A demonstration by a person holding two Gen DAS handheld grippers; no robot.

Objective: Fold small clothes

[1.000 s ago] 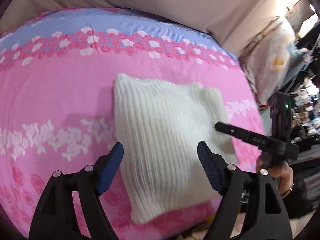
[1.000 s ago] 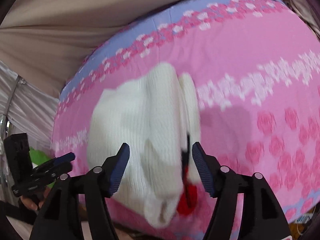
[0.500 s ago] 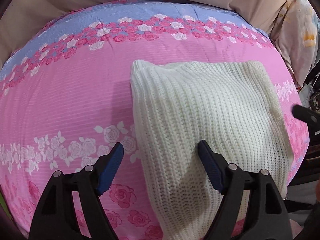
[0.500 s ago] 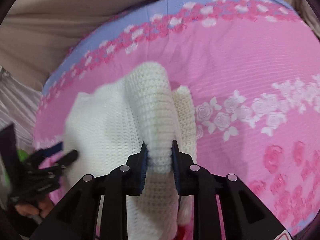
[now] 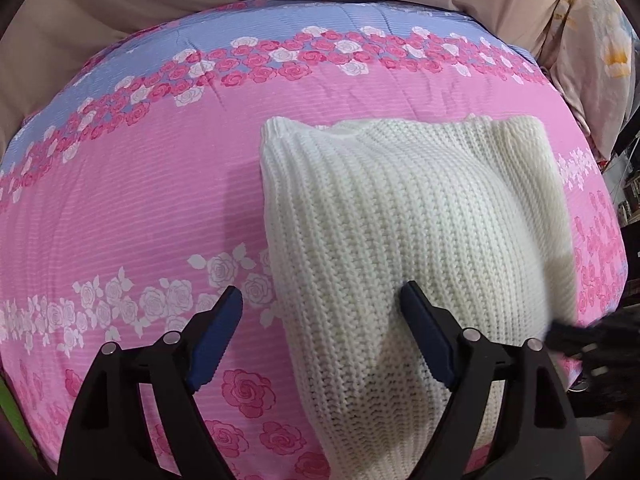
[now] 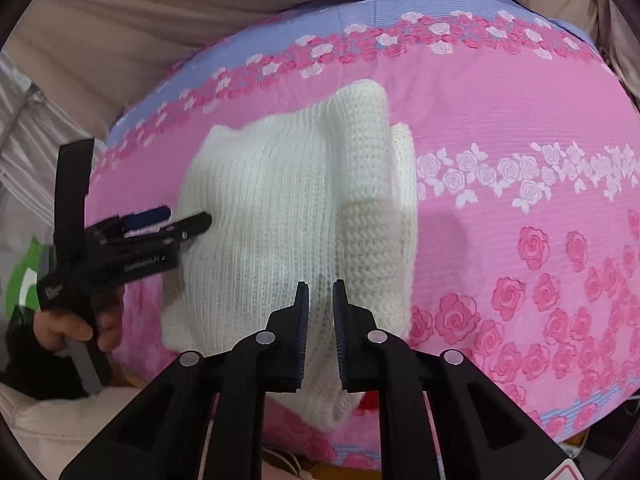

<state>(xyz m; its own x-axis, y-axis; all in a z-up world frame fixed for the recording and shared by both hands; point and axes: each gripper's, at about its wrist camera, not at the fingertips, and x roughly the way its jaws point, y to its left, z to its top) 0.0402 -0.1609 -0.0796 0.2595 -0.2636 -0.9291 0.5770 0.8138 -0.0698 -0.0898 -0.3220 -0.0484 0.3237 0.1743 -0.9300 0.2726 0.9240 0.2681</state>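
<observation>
A white knitted garment (image 5: 408, 232) lies folded on the pink floral bedspread (image 5: 132, 208). My left gripper (image 5: 320, 332) is open, its jaws wide apart, hovering over the garment's left near edge. In the right wrist view the garment (image 6: 280, 208) has a sleeve strip laid along its right side. My right gripper (image 6: 320, 308) is shut with a narrow gap, just above the garment's near part; I see no cloth pinched between the pads. The left gripper also shows in the right wrist view (image 6: 180, 220), at the garment's left edge.
The bedspread (image 6: 520, 160) has a blue band with roses at the far side. Beige fabric (image 5: 120, 8) rises behind the bed. A floral pillow (image 5: 592, 40) sits at the far right. A green object (image 6: 24, 276) lies off the bed's left edge.
My right gripper has let go of the sleeve fold it was pinching and pulled back, jaws staying nearly closed. My left gripper moved closer over the garment, still open.
</observation>
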